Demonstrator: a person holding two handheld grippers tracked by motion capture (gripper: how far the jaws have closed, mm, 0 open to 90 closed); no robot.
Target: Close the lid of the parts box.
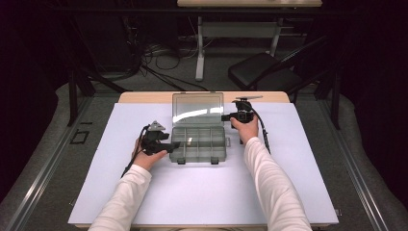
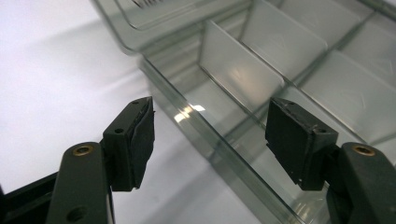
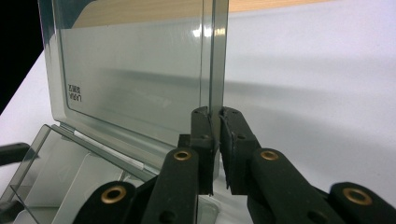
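The upright clear plastic lid (image 1: 197, 109) walls off the box's far side; white table sheet (image 1: 192, 192) lies open nearer the person.

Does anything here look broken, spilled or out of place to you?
Nothing stands out. The clear plastic organizer box sits square on the white table cover, its lid held upright by the right hand-held gripper pinching its edge. The left hand-held gripper, open, straddles the box's side wall. No spill or damage shows.
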